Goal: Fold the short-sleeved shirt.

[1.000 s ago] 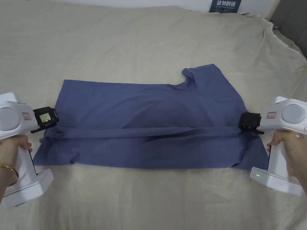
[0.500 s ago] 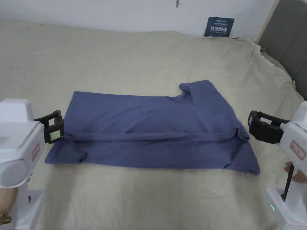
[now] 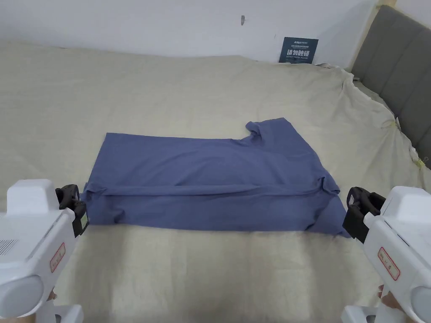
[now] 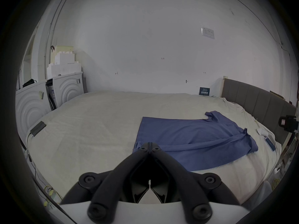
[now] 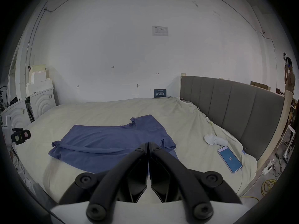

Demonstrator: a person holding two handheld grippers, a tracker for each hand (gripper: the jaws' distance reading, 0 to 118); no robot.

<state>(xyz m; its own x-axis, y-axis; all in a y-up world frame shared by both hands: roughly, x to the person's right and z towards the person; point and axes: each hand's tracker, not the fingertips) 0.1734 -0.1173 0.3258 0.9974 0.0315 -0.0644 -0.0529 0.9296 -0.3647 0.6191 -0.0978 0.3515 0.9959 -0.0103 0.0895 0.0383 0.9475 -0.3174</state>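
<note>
Beige bedsheet [image 3: 202, 75] covers a wide bed against a white wall [image 3: 147, 21], with a grey padded headboard [image 3: 400, 71] toward 2 o'clock and a phone [image 5: 229, 159] lying near the bed's right edge. At the centre lies the blue short-sleeved shirt [image 3: 210, 185], partly folded, its long axis running from 9 to 3 o'clock, with one sleeve pointing to 1 o'clock. At 8 o'clock the left gripper [image 4: 150, 144] and at 4 o'clock the right gripper [image 5: 148, 144] each have jaws pressed together on nothing, apart from the cloth.
</note>
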